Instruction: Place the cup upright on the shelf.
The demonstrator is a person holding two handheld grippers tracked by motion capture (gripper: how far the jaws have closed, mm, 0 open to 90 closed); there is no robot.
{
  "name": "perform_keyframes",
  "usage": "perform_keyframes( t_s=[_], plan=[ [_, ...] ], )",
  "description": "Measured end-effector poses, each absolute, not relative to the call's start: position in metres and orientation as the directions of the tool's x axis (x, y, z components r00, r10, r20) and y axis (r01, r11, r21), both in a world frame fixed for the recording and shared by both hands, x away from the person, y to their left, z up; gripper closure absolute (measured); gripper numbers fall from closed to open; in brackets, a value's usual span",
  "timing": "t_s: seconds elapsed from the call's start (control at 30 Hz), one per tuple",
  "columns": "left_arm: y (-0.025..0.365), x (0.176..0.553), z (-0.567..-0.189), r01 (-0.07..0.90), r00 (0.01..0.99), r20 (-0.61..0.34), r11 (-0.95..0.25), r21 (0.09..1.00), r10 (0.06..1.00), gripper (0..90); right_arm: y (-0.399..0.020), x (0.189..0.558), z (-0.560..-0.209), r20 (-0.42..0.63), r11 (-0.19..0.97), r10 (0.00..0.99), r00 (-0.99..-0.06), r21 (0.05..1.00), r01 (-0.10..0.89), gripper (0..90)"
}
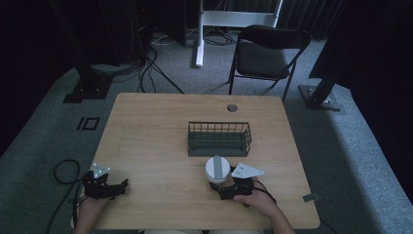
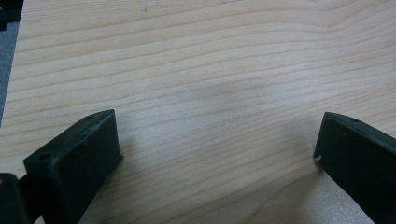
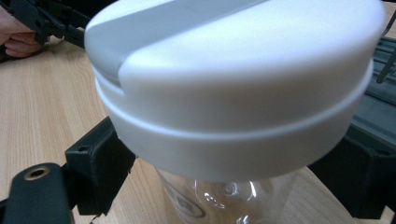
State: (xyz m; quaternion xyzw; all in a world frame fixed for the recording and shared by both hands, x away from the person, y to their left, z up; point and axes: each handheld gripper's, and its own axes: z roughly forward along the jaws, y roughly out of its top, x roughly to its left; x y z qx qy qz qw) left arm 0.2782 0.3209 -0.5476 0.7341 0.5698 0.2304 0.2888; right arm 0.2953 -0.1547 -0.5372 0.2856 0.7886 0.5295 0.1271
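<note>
Your right gripper (image 1: 220,187) is closing its 2 jaws around a clear jar (image 3: 219,198) with a white lid (image 1: 217,168); in the right gripper view each jaw is sitting against the glass just under the lid. The jar is standing upright on the wooden table (image 1: 151,146), just in front of the dark wire basket (image 1: 219,139). Your left gripper (image 1: 119,187) is resting near the table's front left corner, its jaws spread wide over bare wood, holding nothing.
</note>
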Motion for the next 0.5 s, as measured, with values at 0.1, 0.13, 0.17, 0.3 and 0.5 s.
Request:
perform_keyframes(
  t_s=[0.1,0.13,0.17,0.3,0.5],
  plan=[
    [0.3209,0.2782,-0.5476,0.703,0.245,0.009,-0.184,0.687,0.970,0.6,-0.1544,0.2956,-0.5367,0.104,0.272,0.585,-0.805,0.909,0.315,12.2],
    [0.3209,0.2782,-0.5476,0.703,0.245,0.009,-0.184,0.687,0.970,0.6,-0.1543,0.2957,-0.5366,0.102,0.271,0.588,-0.802,0.910,0.315,13.2],
    [0.3209,0.2782,-0.5476,0.703,0.245,0.009,-0.184,0.687,0.970,0.6,-0.1541,0.2962,-0.5367,0.103,0.270,0.590,-0.801,0.910,0.315,13.2],
    [0.3209,0.2782,-0.5477,0.703,0.245,0.009,-0.184,0.687,0.970,0.6,-0.1521,0.2977,-0.5372,0.104,0.269,0.590,-0.801,0.910,0.316,13.2],
    [0.3209,0.2782,-0.5477,0.703,0.244,0.009,-0.184,0.687,0.970,0.6,-0.1485,0.2996,-0.5376,0.102,0.269,0.593,-0.799,0.910,0.316,13.2]
  ],
)
